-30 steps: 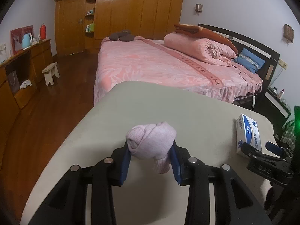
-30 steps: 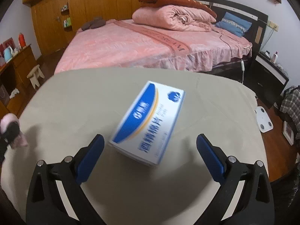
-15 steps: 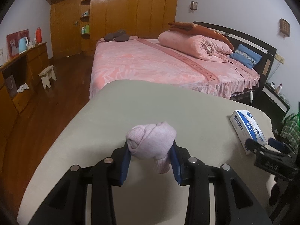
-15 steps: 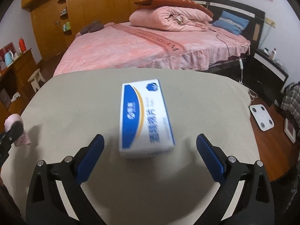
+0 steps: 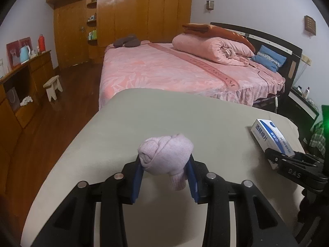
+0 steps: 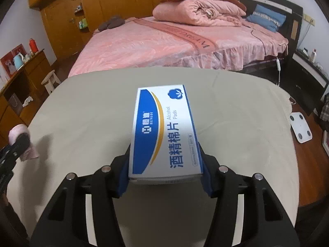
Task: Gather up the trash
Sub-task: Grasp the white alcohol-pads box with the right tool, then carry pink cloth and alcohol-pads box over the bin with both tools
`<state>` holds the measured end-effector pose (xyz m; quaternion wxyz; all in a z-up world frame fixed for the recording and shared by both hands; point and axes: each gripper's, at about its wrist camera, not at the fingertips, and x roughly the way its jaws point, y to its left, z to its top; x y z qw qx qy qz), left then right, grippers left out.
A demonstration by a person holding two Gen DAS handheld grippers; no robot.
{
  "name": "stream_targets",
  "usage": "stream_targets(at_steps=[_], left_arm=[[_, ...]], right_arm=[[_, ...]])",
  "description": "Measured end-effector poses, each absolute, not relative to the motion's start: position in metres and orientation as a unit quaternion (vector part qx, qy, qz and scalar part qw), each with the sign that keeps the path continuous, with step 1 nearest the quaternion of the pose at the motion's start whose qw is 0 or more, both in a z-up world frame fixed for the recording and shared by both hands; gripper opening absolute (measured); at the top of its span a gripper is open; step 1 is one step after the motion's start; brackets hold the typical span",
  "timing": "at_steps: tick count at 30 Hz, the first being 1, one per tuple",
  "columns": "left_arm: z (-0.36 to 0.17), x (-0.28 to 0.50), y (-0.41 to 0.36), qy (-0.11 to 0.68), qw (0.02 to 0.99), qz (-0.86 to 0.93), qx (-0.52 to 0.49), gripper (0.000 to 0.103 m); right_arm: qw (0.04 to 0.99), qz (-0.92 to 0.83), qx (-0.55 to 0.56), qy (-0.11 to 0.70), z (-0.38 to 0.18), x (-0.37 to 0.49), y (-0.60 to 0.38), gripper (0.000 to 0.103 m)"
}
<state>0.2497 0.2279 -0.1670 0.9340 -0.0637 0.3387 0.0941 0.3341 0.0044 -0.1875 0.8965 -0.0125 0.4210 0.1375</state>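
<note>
My left gripper [image 5: 165, 168] is shut on a rolled pink sock [image 5: 164, 157] and holds it above the beige table [image 5: 164, 113]. The sock also shows at the left edge of the right wrist view [image 6: 19, 132]. My right gripper [image 6: 165, 164] is shut on a white and blue box of alcohol pads [image 6: 163, 131], its blue pads against the box's two long sides. In the left wrist view the box [image 5: 270, 136] is at the right with the right gripper's fingers [image 5: 287, 160] around its near end.
A bed with a pink cover [image 5: 164, 70] stands just beyond the table's far edge. A wooden cabinet [image 5: 24, 82] and a small stool [image 5: 53, 86] are at the left. A white scale [image 6: 301, 126] lies on the floor at the right.
The right gripper moved forward over the box and closed on it; it was wide open before. The left gripper keeps hold of the sock and has barely moved.
</note>
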Motion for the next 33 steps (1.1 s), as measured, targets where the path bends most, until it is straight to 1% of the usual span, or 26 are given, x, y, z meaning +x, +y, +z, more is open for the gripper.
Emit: stream_targets(at_steps=[8, 18, 33], left_arm=[[-0.157, 0.232, 0.204, 0.330, 0.939, 0.081, -0.050, 0.038], [-0.129, 0.196, 0.160, 0.309, 0.948, 0.064, -0.039, 0.038], [-0.093, 0.128, 0.095, 0.289, 0.957, 0.021, -0.031, 0.038]], right_arm=[[0.905, 0.155, -0.019, 0.395, -0.153, 0.294, -0.005, 0.054], [0.911, 0.165, -0.005, 0.379, -0.119, 0.237, -0.028, 0.054], [0.919, 0.149, -0.006, 0.365, -0.089, 0.153, -0.090, 0.054]])
